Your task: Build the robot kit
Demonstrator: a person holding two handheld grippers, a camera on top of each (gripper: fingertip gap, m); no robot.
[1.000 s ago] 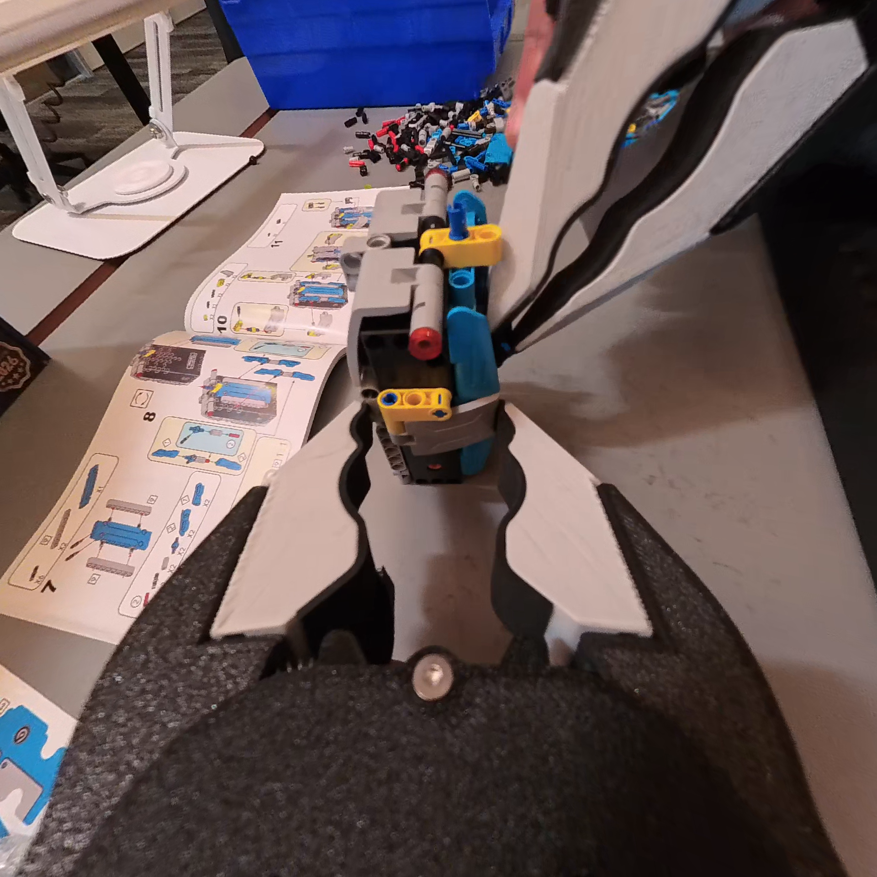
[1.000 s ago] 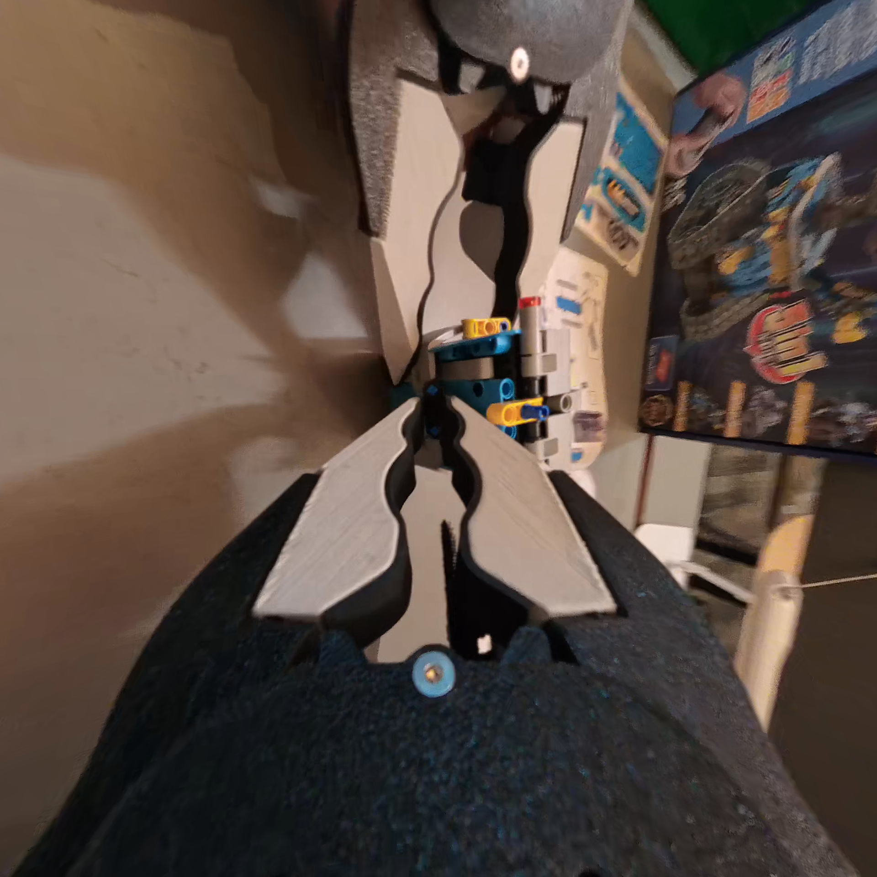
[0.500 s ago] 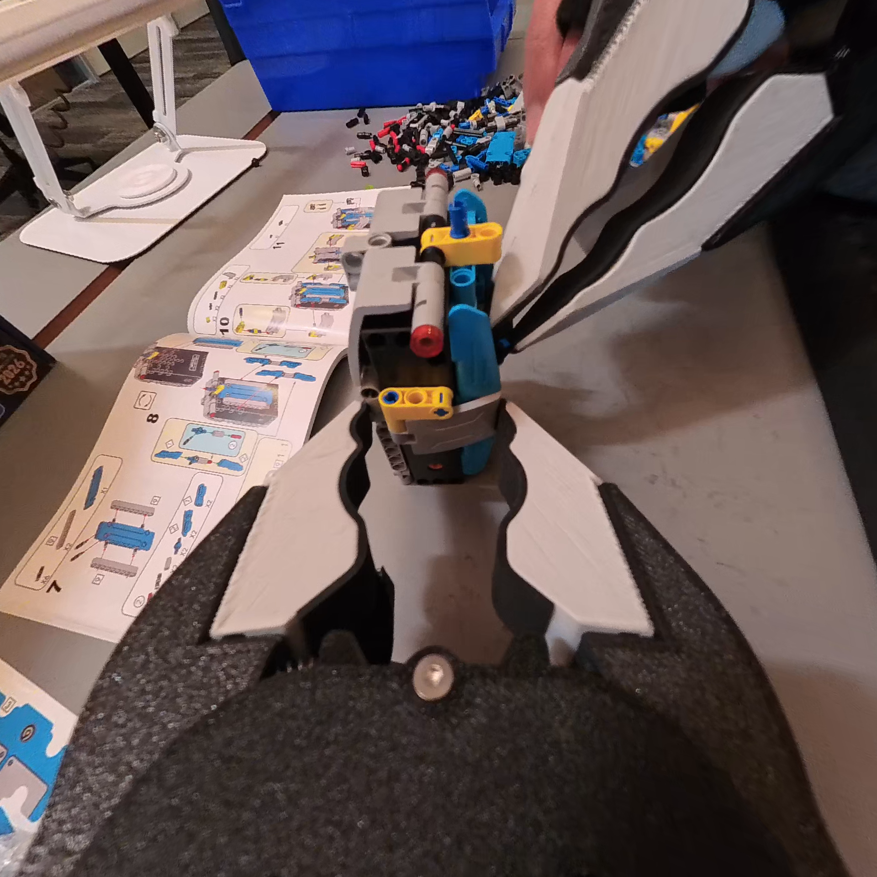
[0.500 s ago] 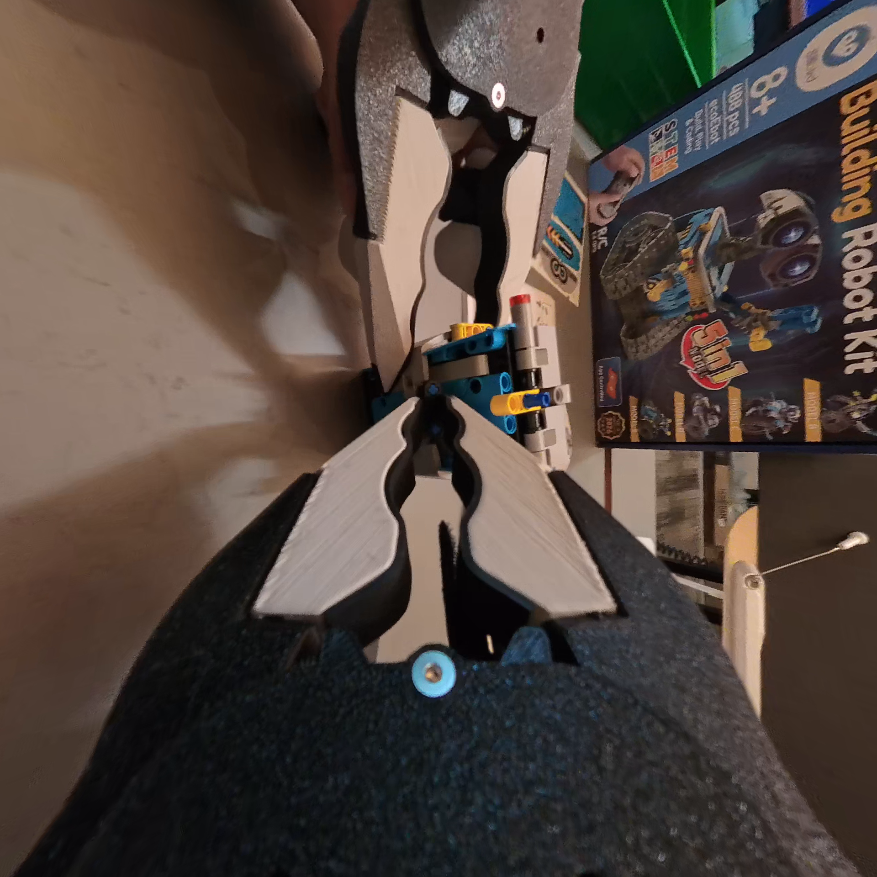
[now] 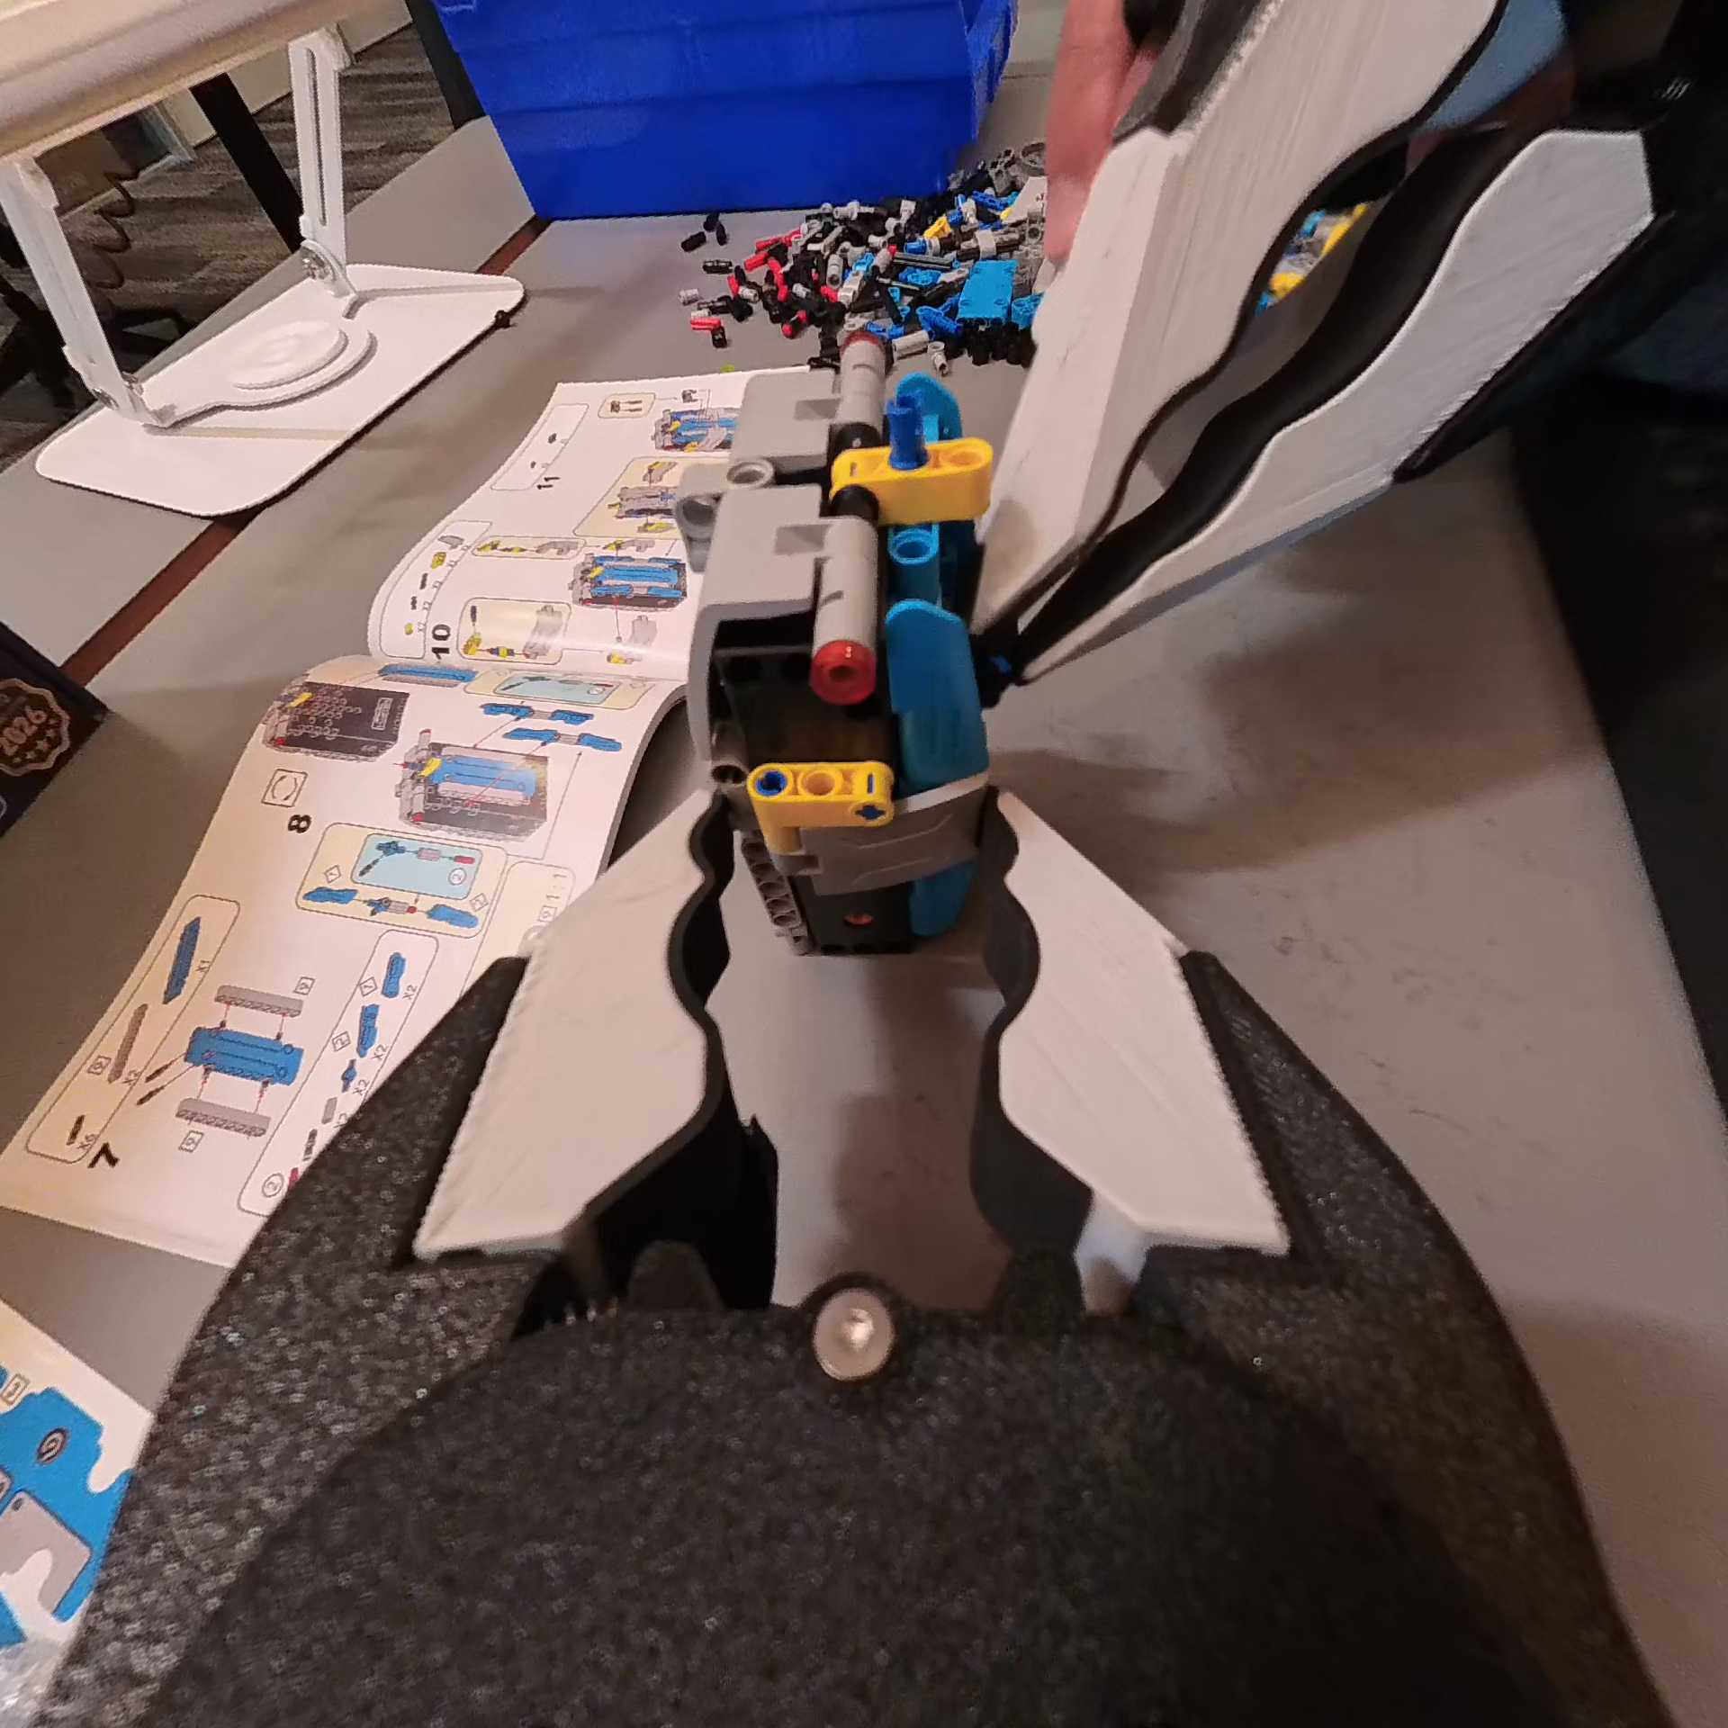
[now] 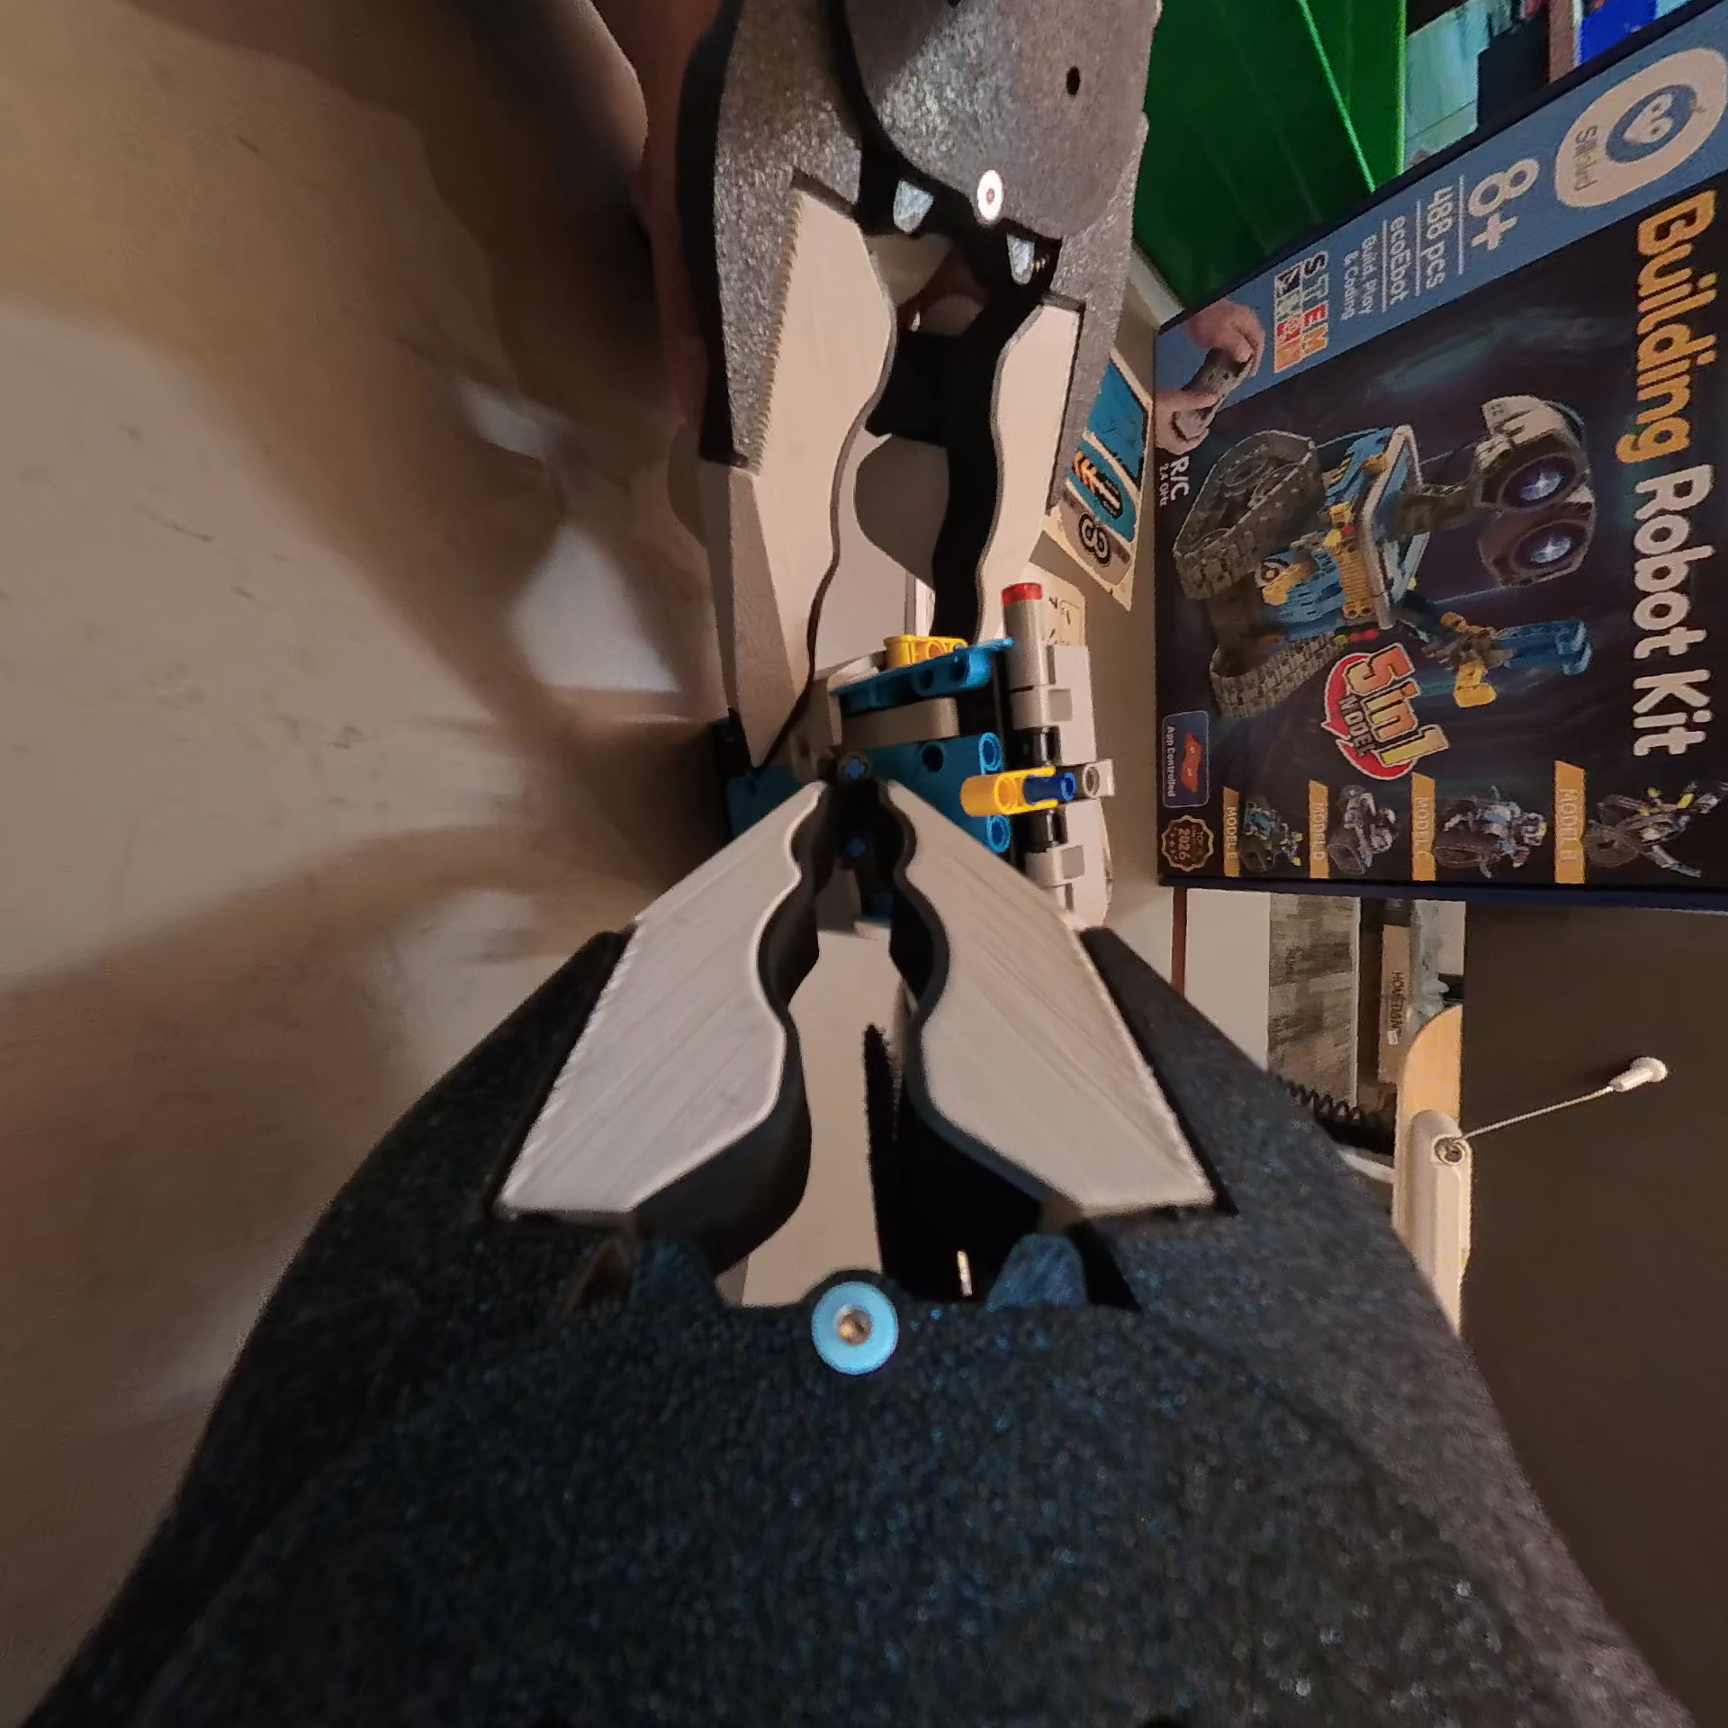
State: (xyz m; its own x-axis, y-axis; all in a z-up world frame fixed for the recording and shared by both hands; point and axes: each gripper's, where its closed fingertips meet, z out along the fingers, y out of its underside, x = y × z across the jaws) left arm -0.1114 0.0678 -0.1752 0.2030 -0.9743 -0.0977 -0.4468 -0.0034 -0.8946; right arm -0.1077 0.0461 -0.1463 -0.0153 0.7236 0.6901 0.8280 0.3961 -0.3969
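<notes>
A brick model (image 5: 842,692) stands above the worktop (image 5: 1309,888), gripped at its near end by the left tongs (image 5: 856,842). The right tongs (image 6: 856,804), nearly closed, pinch a small blue pin on its side. A manual (image 5: 374,795) lies left; loose bricks (image 5: 870,271) and a blue bin (image 5: 729,93) lie beyond.

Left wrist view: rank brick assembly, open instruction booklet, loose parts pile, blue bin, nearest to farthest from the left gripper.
1. Brick assembly, clamped between the left gripper fingers.
2. Instruction booklet, flat on the table to the left.
3. Loose parts pile, ahead past the assembly.
4. Blue bin, behind the pile at the far edge.
</notes>
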